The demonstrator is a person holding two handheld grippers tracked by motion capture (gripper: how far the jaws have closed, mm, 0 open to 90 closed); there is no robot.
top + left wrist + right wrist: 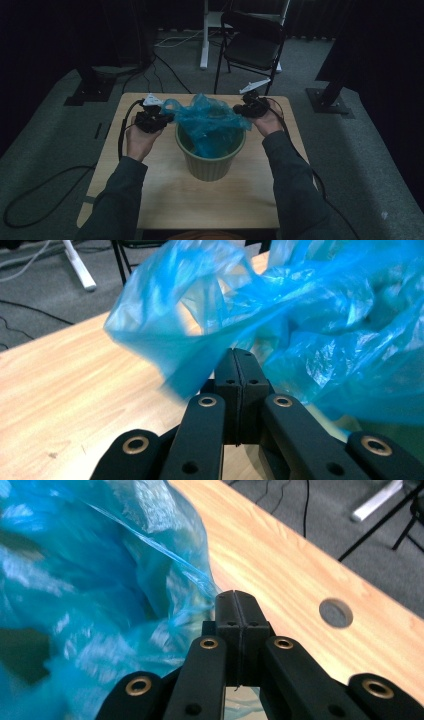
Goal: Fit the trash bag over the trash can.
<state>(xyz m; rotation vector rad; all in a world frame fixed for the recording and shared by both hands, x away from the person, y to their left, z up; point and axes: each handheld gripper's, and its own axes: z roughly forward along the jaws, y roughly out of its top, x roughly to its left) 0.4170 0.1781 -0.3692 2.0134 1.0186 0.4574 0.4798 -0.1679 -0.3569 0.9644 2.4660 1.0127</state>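
**Blue bag over green pot, pinched at both sides**

Item: thin blue plastic bag (210, 120), crumpled, its lower part hanging down inside a green pot (212, 165) and its upper part bunched above the rim. The pot stands upright near the middle of a light wooden worktop (165, 200).

Left tongs (167, 118): held in the person's left hand (140, 140) at the bag's left side, level with the top of the pot. In the left gripper view the jaws stand pressed together, with the bag's edge (200, 365) drawn across their tips; the film looks caught between them, though motion blur hides the exact pinch.

Right tongs (239, 110): held in the right hand (267, 122) at the bag's right side, just above the pot rim. In the right gripper view the jaws are likewise closed flat against each other, and a fold of the bag (190, 575) runs into their tips from the left.

Position: the bag is spread between the two tongs, which are well apart, one on either side of the pot.

Surroundings: a black folding chair (252, 45) beyond the worktop's far edge; a round hole (336, 613) in the worktop beside the right tongs.
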